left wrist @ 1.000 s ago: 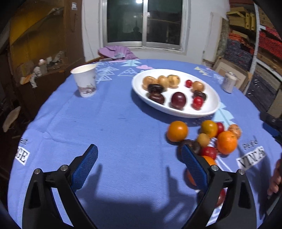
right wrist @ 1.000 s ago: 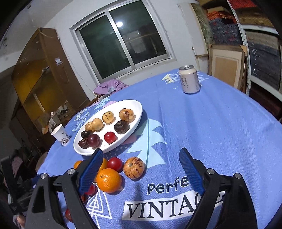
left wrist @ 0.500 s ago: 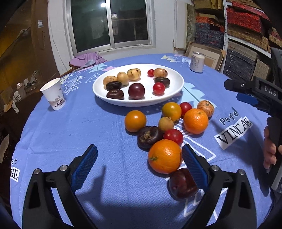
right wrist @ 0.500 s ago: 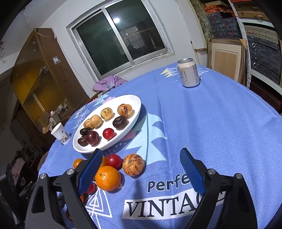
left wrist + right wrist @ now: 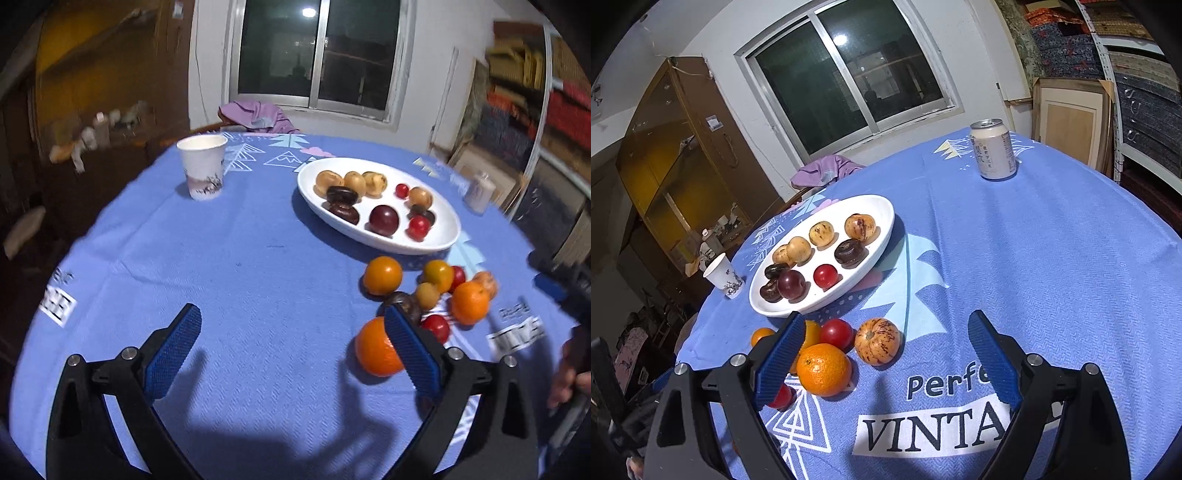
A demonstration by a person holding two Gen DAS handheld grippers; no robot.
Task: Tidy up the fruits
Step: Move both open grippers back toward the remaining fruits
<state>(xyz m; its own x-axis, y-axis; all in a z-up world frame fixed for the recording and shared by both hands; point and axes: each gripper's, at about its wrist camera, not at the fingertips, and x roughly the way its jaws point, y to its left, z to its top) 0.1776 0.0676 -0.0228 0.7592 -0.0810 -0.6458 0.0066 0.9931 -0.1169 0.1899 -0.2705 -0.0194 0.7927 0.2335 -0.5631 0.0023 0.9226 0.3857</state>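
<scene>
A white oval plate [image 5: 448, 240] [image 5: 886, 212] holds several tan, dark and red fruits. Loose fruit lies on the blue cloth before it: a large orange [image 5: 375, 350], another orange [image 5: 469, 302] [image 5: 823, 369], a smaller orange fruit [image 5: 382, 275], red ones [image 5: 835, 333] and a speckled tan fruit [image 5: 877, 341]. My left gripper [image 5: 291, 350] stands open over bare cloth, its right pad just in front of the large orange. My right gripper [image 5: 886, 365] is open too, nothing between its pads, the speckled fruit just beyond them.
A paper cup [image 5: 202, 167] [image 5: 724, 275] stands at the table's left, a drink can [image 5: 993, 149] at the far right. A person's hand [image 5: 569, 373] with the other gripper shows at the right edge. A purple cloth [image 5: 255, 115] lies behind the table.
The left wrist view swung right over the loose fruit, then back left, so the pile now sits at its right pad. The right gripper has stayed where it was, still open.
</scene>
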